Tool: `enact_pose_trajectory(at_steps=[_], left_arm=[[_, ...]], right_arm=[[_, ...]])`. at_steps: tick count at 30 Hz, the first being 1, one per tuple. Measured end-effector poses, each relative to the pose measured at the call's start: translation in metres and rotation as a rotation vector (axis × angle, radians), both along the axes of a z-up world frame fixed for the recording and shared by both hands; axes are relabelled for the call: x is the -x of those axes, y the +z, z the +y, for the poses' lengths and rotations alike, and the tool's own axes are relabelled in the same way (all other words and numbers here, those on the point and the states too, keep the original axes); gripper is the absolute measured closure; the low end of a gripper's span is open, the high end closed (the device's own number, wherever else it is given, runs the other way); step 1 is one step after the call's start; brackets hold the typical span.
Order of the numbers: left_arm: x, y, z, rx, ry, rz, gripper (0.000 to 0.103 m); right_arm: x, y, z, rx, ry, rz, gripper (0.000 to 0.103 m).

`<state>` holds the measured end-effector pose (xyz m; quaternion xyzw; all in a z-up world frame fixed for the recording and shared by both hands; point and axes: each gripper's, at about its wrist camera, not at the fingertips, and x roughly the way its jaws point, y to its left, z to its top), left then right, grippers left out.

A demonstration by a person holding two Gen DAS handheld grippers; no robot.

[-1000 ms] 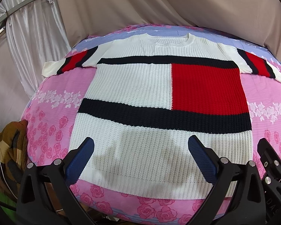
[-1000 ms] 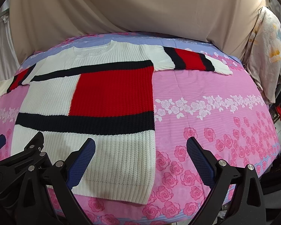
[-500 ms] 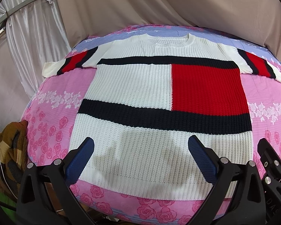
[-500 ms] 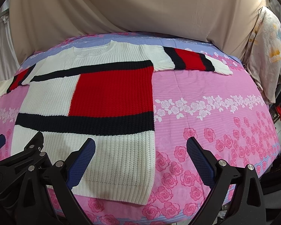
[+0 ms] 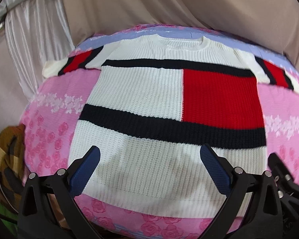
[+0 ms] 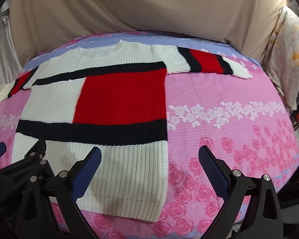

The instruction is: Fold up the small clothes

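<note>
Both tools edged closer to sweater (image 5: pixel 141 103) on bed (image 6: pixel 229 91), jaws spread, empty; left tool (image 5: pixel 149 169) view shows brown cloth (image 5: pixel 4 145); right tool (image 6: pixel 149 169) view shows floral blanket (image 6: pixel 287 49).

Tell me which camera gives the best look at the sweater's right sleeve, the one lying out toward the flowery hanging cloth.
The right wrist view. There the right sleeve lies flat on the pink sheet, visible from shoulder to cuff. In the left wrist view the same sleeve sits at the frame's edge, blurred and squeezed by the fisheye.
</note>
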<state>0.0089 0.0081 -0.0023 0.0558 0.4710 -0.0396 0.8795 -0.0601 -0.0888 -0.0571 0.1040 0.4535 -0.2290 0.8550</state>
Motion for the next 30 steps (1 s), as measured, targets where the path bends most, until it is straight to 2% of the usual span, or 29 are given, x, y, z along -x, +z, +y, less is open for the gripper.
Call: enact_pose_trajectory(at_steps=[2, 4, 7, 10, 11, 13, 16, 19, 21, 22, 23, 24, 25, 26, 27, 28, 30], left_arm=[[-0.012, 0.006, 0.012, 0.081, 0.049, 0.019, 0.005], [-0.027, 0.009, 0.022, 0.132, 0.099, 0.031, 0.005], [-0.045, 0.006, 0.015, 0.119, 0.142, 0.027, 0.005], [-0.062, 0.001, 0.0, 0.061, 0.151, -0.005, 0.005], [-0.063, -0.001, -0.005, 0.043, 0.149, -0.014, 0.005], [-0.073, -0.006, -0.017, 0.01, 0.141, -0.028, 0.005], [-0.082, -0.011, -0.031, -0.007, 0.14, -0.03, 0.005], [-0.087, -0.016, -0.036, -0.005, 0.147, -0.016, 0.005], [-0.09, -0.022, -0.039, -0.014, 0.146, -0.003, 0.005], [-0.09, -0.024, -0.04, -0.022, 0.143, 0.002, 0.005], [-0.091, -0.026, -0.04, -0.031, 0.144, 0.005, 0.005], [-0.092, -0.028, -0.039, -0.035, 0.145, 0.009, 0.005], [-0.092, -0.029, -0.039, -0.036, 0.145, 0.013, 0.005], [-0.094, -0.031, -0.038, -0.038, 0.148, 0.017, 0.005], [-0.095, -0.031, -0.036, -0.037, 0.15, 0.022, 0.005], [-0.098, -0.031, -0.032, -0.028, 0.152, 0.023, 0.005], [-0.102, -0.028, -0.026, -0.014, 0.162, 0.018, 0.005]], right_arm=[[-0.002, -0.005, -0.017, -0.076, 0.006, -0.026, 0.007], [-0.002, -0.01, -0.054, -0.174, -0.034, -0.07, 0.007], [-0.003, -0.022, -0.157, -0.365, -0.199, -0.146, 0.007], [-0.005, -0.038, -0.263, -0.471, -0.377, -0.217, 0.015], [-0.008, -0.042, -0.291, -0.479, -0.41, -0.236, 0.018], [-0.018, -0.051, -0.355, -0.458, -0.489, -0.265, 0.019], [-0.039, -0.065, -0.427, -0.438, -0.552, -0.291, 0.021], [-0.061, -0.084, -0.475, -0.498, -0.58, -0.315, 0.024], [-0.073, -0.099, -0.489, -0.528, -0.602, -0.327, 0.027], [-0.077, -0.099, -0.493, -0.501, -0.618, -0.359, 0.028], [-0.08, -0.099, -0.495, -0.488, -0.628, -0.371, 0.033], [-0.085, -0.099, -0.498, -0.487, -0.638, -0.372, 0.046], [-0.09, -0.098, -0.5, -0.489, -0.642, -0.384, 0.063], [-0.095, -0.098, -0.502, -0.518, -0.629, -0.392, 0.093], [-0.1, -0.095, -0.503, -0.536, -0.624, -0.399, 0.093], [-0.107, -0.081, -0.497, -0.519, -0.605, -0.444, 0.093], [-0.125, -0.037, -0.474, -0.478, -0.476, -0.541, 0.094]])
